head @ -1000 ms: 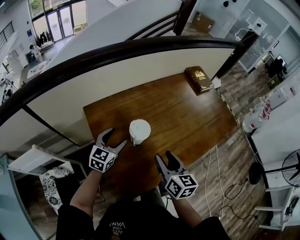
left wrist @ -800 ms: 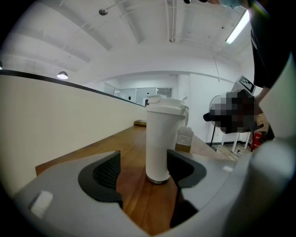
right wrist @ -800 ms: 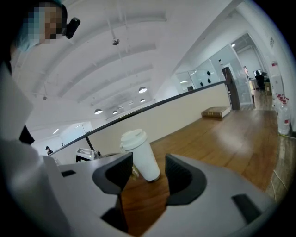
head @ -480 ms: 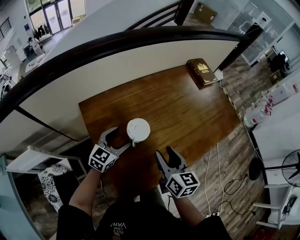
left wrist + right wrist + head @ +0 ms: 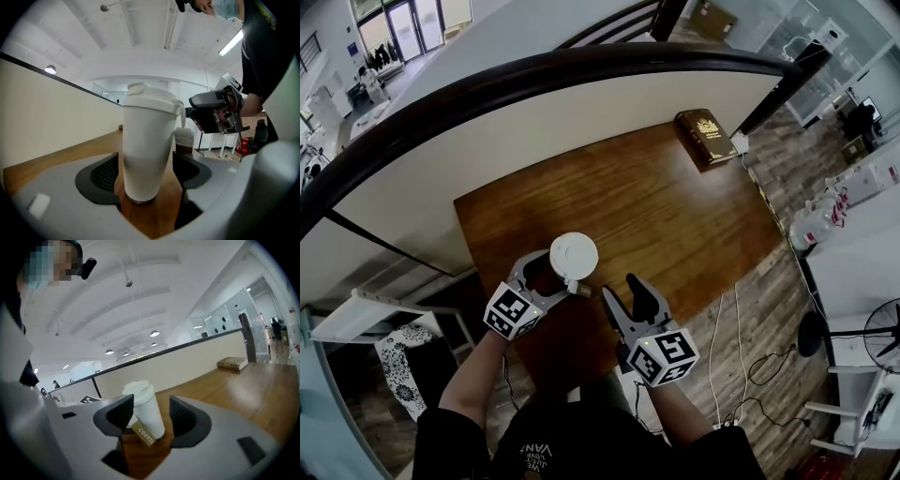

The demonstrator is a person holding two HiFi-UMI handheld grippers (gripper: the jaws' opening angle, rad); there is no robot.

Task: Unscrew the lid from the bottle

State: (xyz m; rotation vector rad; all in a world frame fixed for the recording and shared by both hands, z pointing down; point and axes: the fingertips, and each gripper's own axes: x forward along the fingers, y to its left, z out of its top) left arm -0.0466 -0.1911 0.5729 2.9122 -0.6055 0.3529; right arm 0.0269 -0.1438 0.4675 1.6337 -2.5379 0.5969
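Left gripper (image 5: 553, 276) now straddles the bottle (image 5: 574, 255), fingers (image 5: 101, 176) just opened wider, not yet pinching; right gripper (image 5: 624, 292) waits at five o'clock, fingers spread, empty.

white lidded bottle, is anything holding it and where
Nothing is held. The left gripper has just been opening its jaws, which straddle the white lidded bottle with gaps; the right gripper is open, empty.

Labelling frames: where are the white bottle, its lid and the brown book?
white bottle (image 5: 140, 154), left gripper view, mid body.
lid (image 5: 574, 253), head view, top centre.
brown book (image 5: 705, 137), head view, cover middle.
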